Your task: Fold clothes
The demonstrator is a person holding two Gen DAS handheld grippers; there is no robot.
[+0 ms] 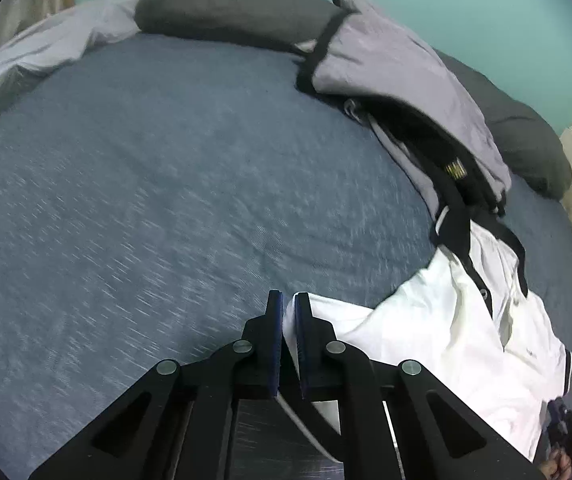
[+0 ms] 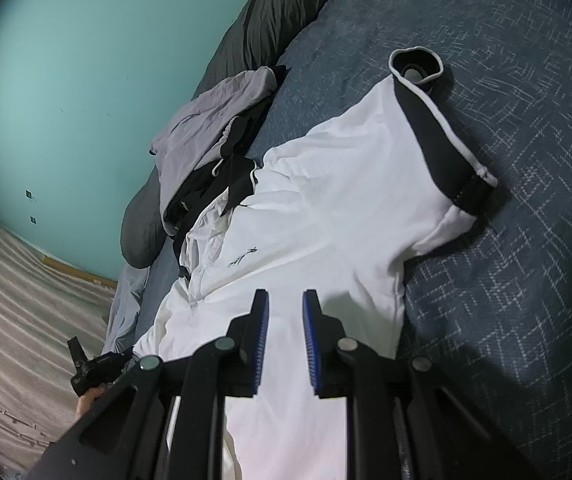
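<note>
A white polo shirt (image 2: pixel 326 208) with black collar and black sleeve cuffs lies on the blue bed cover (image 2: pixel 506 280). Its black-cuffed sleeve (image 2: pixel 442 128) sticks out to the right. In the left wrist view the shirt (image 1: pixel 446 332) lies at the lower right. My left gripper (image 1: pixel 289 312) is shut on the shirt's edge, with white cloth between the blue pads. My right gripper (image 2: pixel 285 312) is open above the shirt's lower body, with nothing between its fingers.
A grey garment with black trim (image 1: pixel 398 76) lies beyond the shirt's collar, also in the right wrist view (image 2: pixel 210 120). Dark grey pillows (image 1: pixel 230 4) line the head of the bed against a teal wall (image 2: pixel 86 80). A pale sheet (image 1: pixel 38 52) lies at the far left.
</note>
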